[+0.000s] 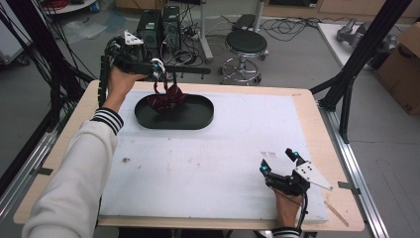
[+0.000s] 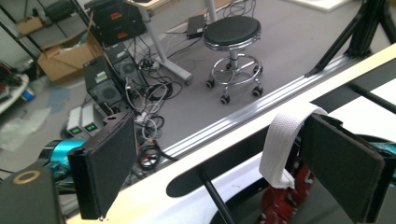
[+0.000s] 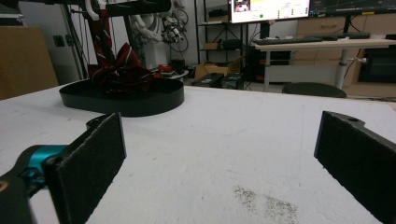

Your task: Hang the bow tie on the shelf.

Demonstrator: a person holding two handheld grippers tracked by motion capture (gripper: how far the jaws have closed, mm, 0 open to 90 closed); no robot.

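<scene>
One dark red bow tie (image 1: 167, 96), striped in white, hung over the single black oval tray (image 1: 198, 119), its bow sagging onto the tray floor while its white strap (image 2: 280, 140) ran up over one jaw of the left gripper (image 1: 157, 69). In the left gripper view that strap looped across the inner face of the right-hand jaw, and the two jaws stood wide apart, so the bow tie hung from one jaw rather than being pinched between the two (whether the strap was hooked or only draped, I could not tell). On the table as the high view showed it, the tray sat at about eleven o'clock, near the far edge of the white mat (image 1: 223, 148).

The left hand (image 1: 119, 82) held its gripper just above the tray's far-left rim. The right gripper (image 1: 278, 161) rested at about five o'clock on the mat, well apart from the tray, with its jaws spread wide and nothing between them; the right gripper view showed bare white mat between the pads and a grey smudge (image 3: 266, 203) close ahead.

Beyond the table at twelve o'clock stood one black round stool (image 1: 246, 47) on castors, with two black computer towers (image 1: 158, 27) to its left among loose cables. A cardboard box (image 1: 403, 69) sat at two o'clock, behind a black frame post (image 1: 356, 64).
</scene>
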